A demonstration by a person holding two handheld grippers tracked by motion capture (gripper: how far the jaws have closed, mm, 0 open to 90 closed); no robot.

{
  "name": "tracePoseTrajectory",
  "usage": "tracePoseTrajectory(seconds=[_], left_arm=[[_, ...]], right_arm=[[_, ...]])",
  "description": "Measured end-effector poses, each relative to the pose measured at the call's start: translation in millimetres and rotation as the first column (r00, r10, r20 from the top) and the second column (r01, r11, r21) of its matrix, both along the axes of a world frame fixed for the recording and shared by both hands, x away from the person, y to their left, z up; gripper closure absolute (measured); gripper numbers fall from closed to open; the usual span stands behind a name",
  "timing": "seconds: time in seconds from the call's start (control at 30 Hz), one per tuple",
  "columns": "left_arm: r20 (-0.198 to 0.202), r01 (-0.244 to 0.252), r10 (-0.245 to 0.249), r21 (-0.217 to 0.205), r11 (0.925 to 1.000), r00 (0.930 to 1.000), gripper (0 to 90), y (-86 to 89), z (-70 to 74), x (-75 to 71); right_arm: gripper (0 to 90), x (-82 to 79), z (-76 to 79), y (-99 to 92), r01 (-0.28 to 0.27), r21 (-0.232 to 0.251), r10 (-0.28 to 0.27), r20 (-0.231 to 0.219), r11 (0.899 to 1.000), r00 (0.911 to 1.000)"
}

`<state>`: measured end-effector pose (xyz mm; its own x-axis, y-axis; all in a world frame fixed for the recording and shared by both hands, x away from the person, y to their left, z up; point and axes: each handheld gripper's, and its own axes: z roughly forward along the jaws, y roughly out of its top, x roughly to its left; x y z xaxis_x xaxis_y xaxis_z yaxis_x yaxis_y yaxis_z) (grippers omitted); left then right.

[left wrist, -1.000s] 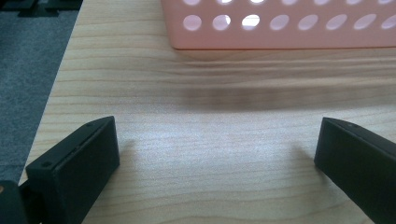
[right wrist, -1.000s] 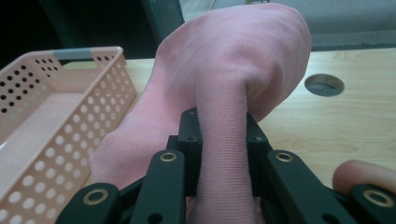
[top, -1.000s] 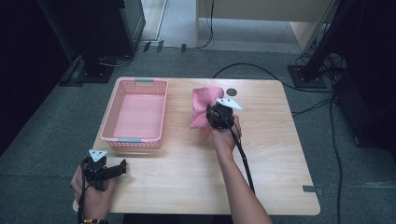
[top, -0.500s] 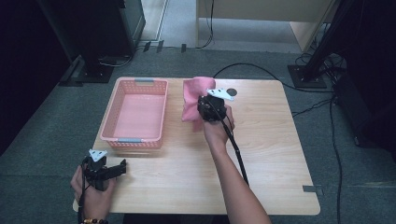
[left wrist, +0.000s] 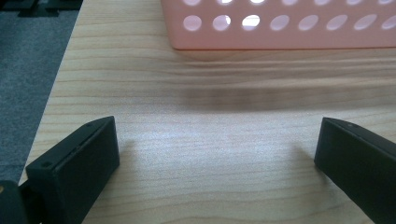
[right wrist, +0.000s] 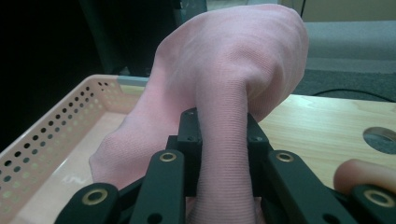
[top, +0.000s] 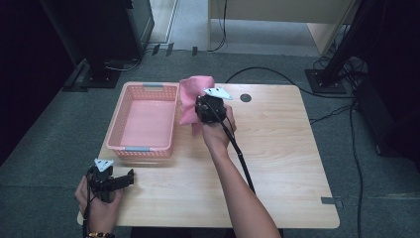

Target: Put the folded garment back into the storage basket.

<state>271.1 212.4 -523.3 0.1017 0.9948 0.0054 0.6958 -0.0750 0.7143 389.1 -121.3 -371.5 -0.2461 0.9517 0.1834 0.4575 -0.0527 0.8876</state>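
My right gripper (top: 202, 106) has lifted the pink cloth (top: 190, 96) off the table (top: 287, 148) and carried it toward the basket (top: 146, 121). On the left, my left gripper (top: 121, 179) rests near the table's edge, jaws wide apart. The right jaws squeeze the cloth, which hangs beside the basket's rim.

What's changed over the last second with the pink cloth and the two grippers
The right gripper, shut on the pink cloth, has lifted it off the table and carried it left toward the pink basket; the cloth now hangs beside the basket's right rim. The left gripper stayed at the near left corner, open, and the basket has not moved.
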Motion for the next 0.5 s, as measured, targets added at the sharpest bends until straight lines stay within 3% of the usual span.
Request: tracePoseTrajectory(seconds=[0.5], left_arm=[[0.000,0.001,-0.001,0.001,1.0000,1.0000,0.0,0.1,0.0,0.3]], right_arm=[[76.6,6.8,16.7,31.9,-0.047,0.010,0.047,0.010,0.999,0.9989]])
